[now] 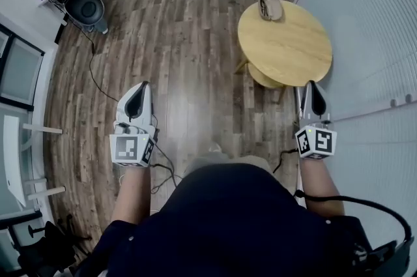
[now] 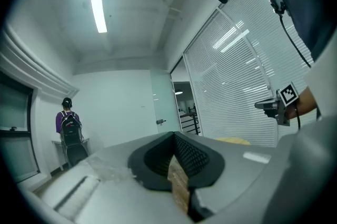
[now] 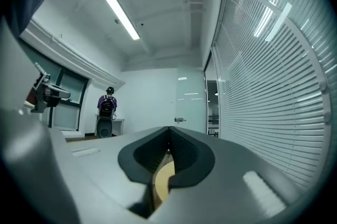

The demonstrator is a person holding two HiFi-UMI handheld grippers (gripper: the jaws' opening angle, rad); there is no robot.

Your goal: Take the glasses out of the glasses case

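Head view: the glasses case [image 1: 270,9] sits on the far side of the round table [image 1: 293,51], ahead and slightly left of the right gripper [image 1: 313,87], with the left gripper [image 1: 141,88] well apart. Left gripper view: jaws pressed together, empty, no case in sight. Right gripper view: clenched on nothing too, and I'd say it's the nearer tool.

Seemingly navy top [image 1: 228,223]; grey left gripper [image 1: 141,85] and right gripper [image 1: 313,84] bear 2 marker cubes [image 1: 131,149].

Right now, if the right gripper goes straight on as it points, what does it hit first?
Probably nothing near: the right gripper points level, above the round table, so it looks free to the far wall. Height is hard to judge.
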